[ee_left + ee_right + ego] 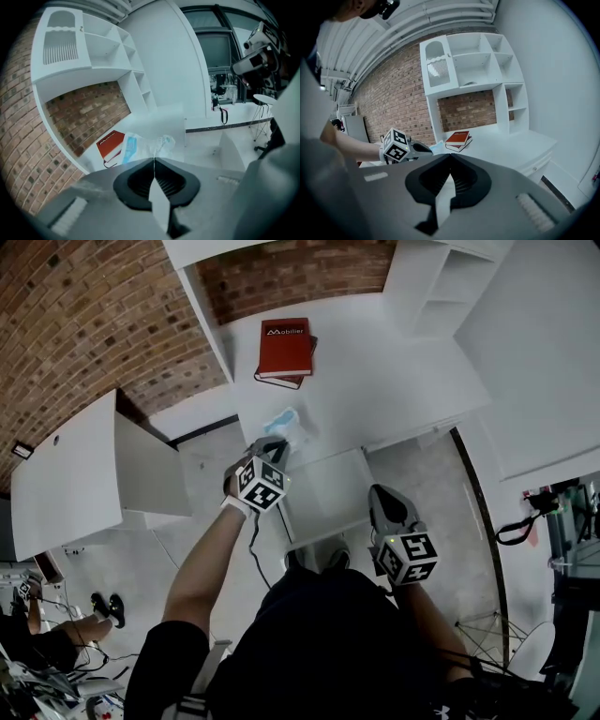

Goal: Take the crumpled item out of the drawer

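Pinching a corner of the crumpled white-and-blue plastic wrapper (286,425) (140,145), the left gripper (275,444) (153,159) has its jaws pressed together. The wrapper sits just past their tips over the white desktop (394,381), near the red hardcover book (284,348) and beyond the open white drawer (328,493). The right gripper (377,493) (451,157) is closed and empty.

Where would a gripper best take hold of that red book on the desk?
Probably the red book by its near edge, from the front of the desk, one jaw above, one below. It lies flat on a second book, so that edge sits raised and faces the person.
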Motion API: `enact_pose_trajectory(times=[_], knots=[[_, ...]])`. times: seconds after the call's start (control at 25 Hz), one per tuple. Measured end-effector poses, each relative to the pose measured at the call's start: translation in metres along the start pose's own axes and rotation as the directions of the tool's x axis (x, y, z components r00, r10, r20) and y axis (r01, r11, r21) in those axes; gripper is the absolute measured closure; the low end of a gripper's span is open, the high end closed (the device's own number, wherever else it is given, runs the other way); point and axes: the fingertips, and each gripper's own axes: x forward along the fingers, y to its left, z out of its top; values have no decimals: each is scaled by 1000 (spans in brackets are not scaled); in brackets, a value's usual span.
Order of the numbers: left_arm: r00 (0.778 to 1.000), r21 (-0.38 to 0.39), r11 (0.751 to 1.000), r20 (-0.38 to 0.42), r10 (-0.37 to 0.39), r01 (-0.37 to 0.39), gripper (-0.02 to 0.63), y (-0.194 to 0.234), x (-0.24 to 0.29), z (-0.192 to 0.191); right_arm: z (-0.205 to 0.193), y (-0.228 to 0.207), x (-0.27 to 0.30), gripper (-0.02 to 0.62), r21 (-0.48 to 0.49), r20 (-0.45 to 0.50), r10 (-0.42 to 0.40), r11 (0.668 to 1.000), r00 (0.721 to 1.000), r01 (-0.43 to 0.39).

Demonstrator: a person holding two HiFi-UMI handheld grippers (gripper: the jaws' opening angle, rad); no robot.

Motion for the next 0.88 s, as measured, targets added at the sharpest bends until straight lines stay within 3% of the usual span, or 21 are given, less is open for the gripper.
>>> enact_pose_trajectory(times=[0.52, 0.88], knots=[[977, 50, 989, -173, -126, 137, 598, 4, 92, -57, -32, -26, -11, 592, 72, -53, -146, 986, 988, 149], [960, 50, 985, -236, -151, 167, 598, 2, 127, -72, -47, -42, -21, 592, 121, -78, -226, 965, 971, 234]])
